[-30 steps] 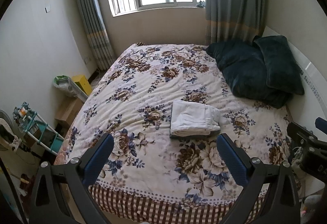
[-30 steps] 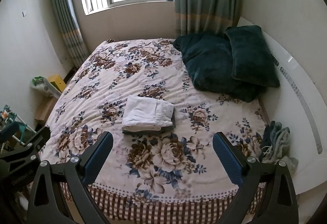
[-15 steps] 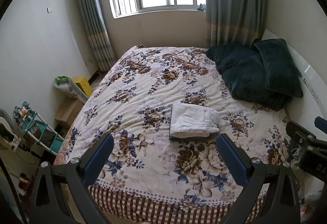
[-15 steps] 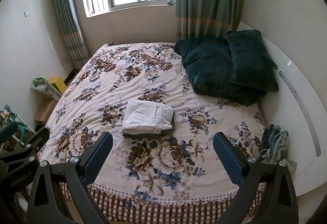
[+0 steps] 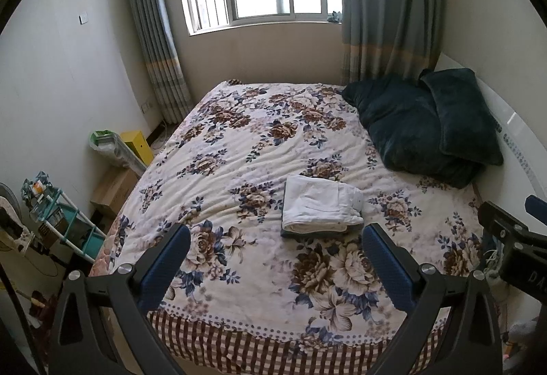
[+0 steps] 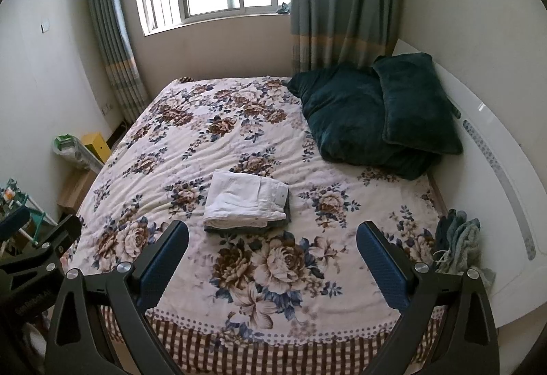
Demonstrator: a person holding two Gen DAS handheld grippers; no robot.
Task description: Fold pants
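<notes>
White folded pants (image 5: 321, 202) lie in a neat stack on top of a folded dark grey garment (image 5: 318, 233) near the middle of the floral bedspread (image 5: 239, 149). The stack also shows in the right wrist view (image 6: 246, 199). My left gripper (image 5: 275, 264) is open and empty, held back above the foot of the bed, apart from the stack. My right gripper (image 6: 271, 260) is open and empty, also above the foot edge. Each gripper shows at the edge of the other's view.
Two dark green pillows (image 6: 376, 115) lie at the right against the white headboard (image 6: 495, 170). A crumpled grey-green cloth (image 6: 458, 241) lies at the bed's right edge. A yellow box (image 5: 138, 144), cardboard box and teal rack (image 5: 61, 221) stand on the floor at left.
Both grippers have drawn back and tilted up a little, so the bed and stack sit lower in view. The stack has not moved.
</notes>
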